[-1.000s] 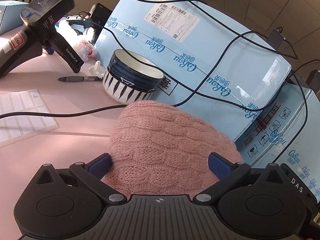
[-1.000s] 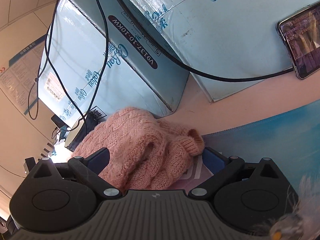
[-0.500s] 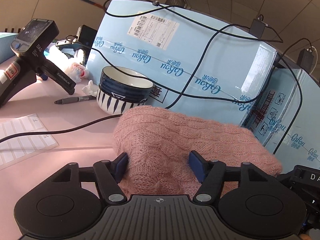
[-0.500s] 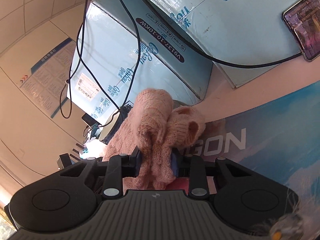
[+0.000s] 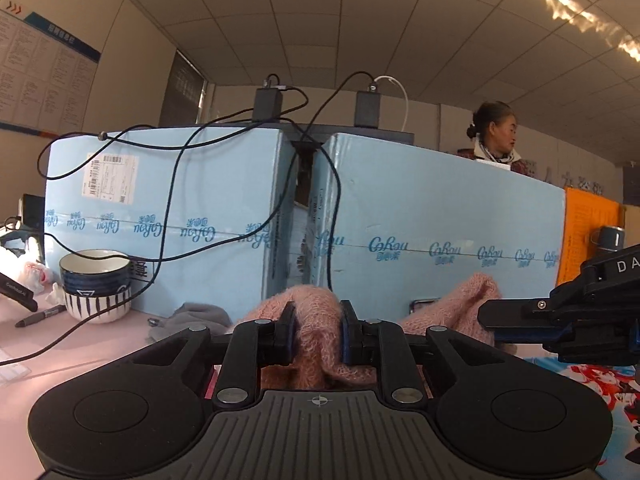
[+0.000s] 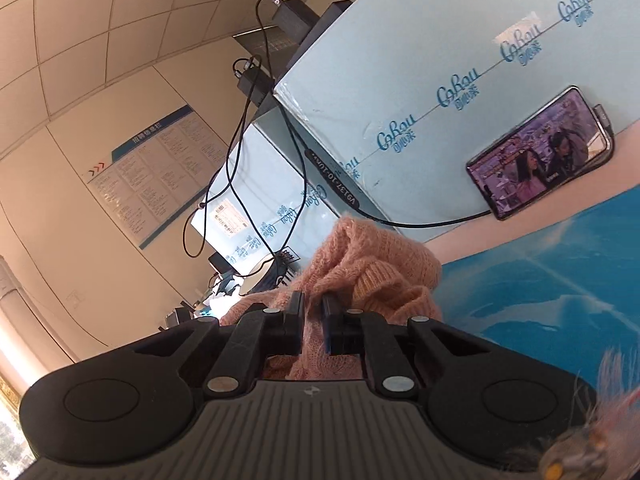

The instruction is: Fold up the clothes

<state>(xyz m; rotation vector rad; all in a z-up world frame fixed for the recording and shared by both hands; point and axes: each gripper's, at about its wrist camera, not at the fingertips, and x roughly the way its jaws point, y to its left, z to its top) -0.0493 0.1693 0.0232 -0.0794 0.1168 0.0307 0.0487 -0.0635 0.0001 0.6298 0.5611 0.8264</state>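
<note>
Left gripper point(image 5: 316, 334): nearest the lens in the left wrist view, level and pointing straight at the boxes; its jaws are pressed in on a thick bunch of the sweater point(image 5: 314, 320), knit bulging above and below the pads.
Right gripper point(image 6: 311, 322): rolled hard to one side, so the tabletop point(image 6: 472, 240) runs as a slope across its view; its jaws are drawn nearly together, pinching a thin fold of the sweater point(image 6: 372, 272). In the left wrist view the same tool point(image 5: 560, 320) reaches in from the right edge, side-on, with pink knit at its tip.
Sweater: pink cable knit, bunched and held up between the two grippers near the front of the tabletop, just ahead of the boxes; a ribbed cuff point(image 6: 376, 280) curls beside the right gripper's fingers.
Mat point(image 6: 540, 280): blue printed sheet on the right part of the tabletop, under the right gripper.
Grey cloth point(image 5: 192, 316): crumpled on the tabletop, left of the sweater, at the foot of the boxes.
Bowls point(image 5: 96, 284): two stacked, dark blue and white, by the left box; a marker point(image 5: 40, 316) lies to their left.
Boxes point(image 5: 440, 220): two pale blue cartons along the back edge, black cables draped over them.
Phone point(image 6: 540, 152): propped against the right box, screen lit.
Woman point(image 5: 496, 136): behind the boxes, head turned aside.
</note>
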